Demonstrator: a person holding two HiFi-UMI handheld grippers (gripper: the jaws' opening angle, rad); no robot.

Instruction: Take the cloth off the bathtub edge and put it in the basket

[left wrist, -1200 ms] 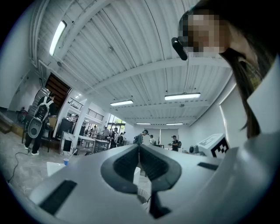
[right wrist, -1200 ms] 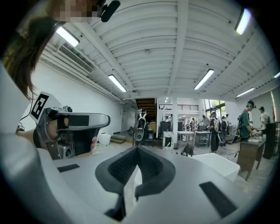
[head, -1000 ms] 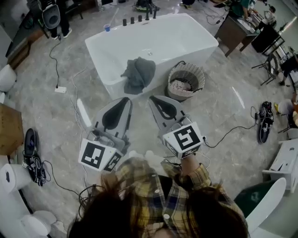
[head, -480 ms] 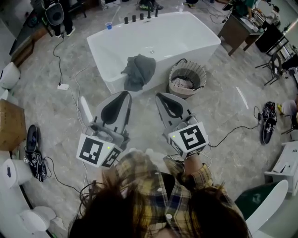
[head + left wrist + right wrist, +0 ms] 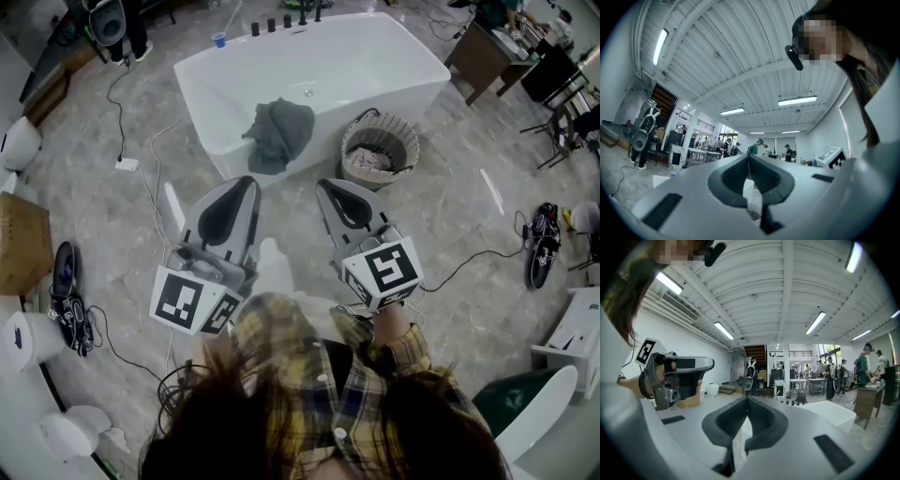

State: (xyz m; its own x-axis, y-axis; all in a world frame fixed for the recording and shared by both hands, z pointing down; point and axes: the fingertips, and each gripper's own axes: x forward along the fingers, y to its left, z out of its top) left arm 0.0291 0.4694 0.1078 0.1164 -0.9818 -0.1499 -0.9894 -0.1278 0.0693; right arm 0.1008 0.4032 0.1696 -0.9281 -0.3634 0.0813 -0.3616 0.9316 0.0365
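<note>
My left gripper (image 5: 244, 184) was closed on nothing, jaws meeting at the tip, well short of the tub; the grey cloth (image 5: 278, 134) lay draped over the near edge of the bathtub (image 5: 220, 155), bunched on the rim with a tail down the outer wall; my right gripper (image 5: 324, 186) was likewise closed and empty, level with the left; the basket (image 5: 409, 142) stood on the floor just beside the tub, right of the cloth, something pale already in it. Step as I read it: the approach; closed jaws take nothing, so open one before reaching; right side looked better, nearer the basket; bite the thick bunch on the rim, not the tail; lift clear before swinging over.
</note>
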